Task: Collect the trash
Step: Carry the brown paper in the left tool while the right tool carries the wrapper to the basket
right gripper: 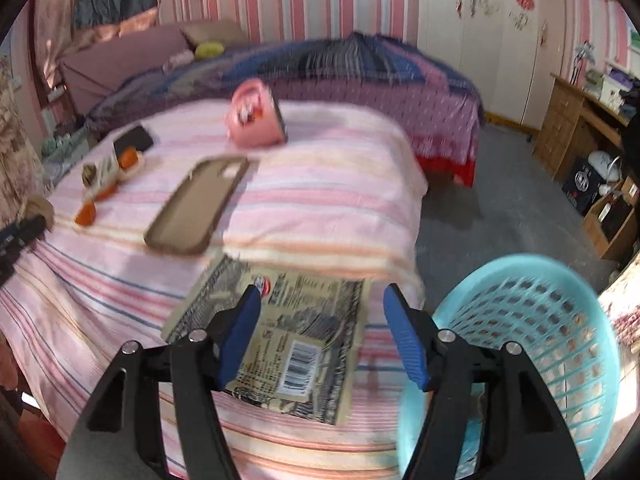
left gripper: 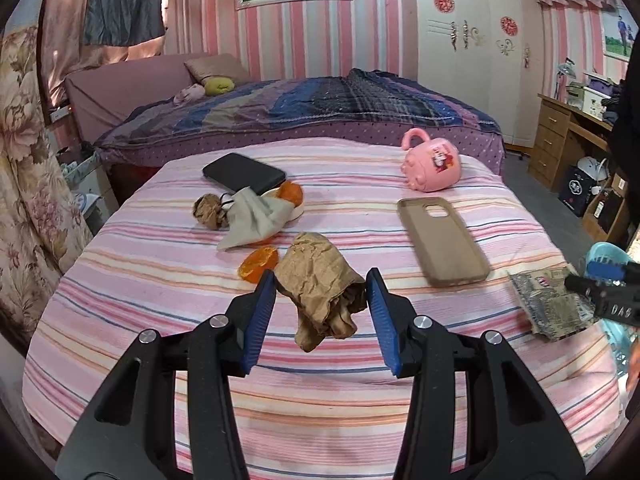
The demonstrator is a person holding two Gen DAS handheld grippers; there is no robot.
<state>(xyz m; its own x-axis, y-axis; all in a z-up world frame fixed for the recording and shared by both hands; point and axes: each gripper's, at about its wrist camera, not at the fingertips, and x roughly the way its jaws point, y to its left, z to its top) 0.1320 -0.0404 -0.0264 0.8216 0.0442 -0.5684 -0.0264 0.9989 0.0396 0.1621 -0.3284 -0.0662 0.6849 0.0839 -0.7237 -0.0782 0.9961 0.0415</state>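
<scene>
A crumpled brown paper point(left gripper: 320, 280) lies on the pink striped table cover point(left gripper: 320, 392), between the open jaws of my left gripper point(left gripper: 322, 284), not squeezed. A smaller brown paper ball point(left gripper: 209, 211), orange peel point(left gripper: 259, 267) and a grey cloth point(left gripper: 256, 216) lie further back left. A flat printed snack wrapper point(right gripper: 288, 344) lies near the table's right edge under my open right gripper point(right gripper: 320, 312); it also shows in the left wrist view point(left gripper: 552, 304). A light blue plastic basket point(right gripper: 532, 320) stands to the right, beside the table.
A tan phone case point(left gripper: 440, 240), a black phone point(left gripper: 244, 172) and a pink toy mug point(left gripper: 432, 166) lie on the table. A bed point(left gripper: 320, 108) is behind. A wooden desk point(left gripper: 568, 136) and boxes stand at the right on grey floor point(right gripper: 480, 216).
</scene>
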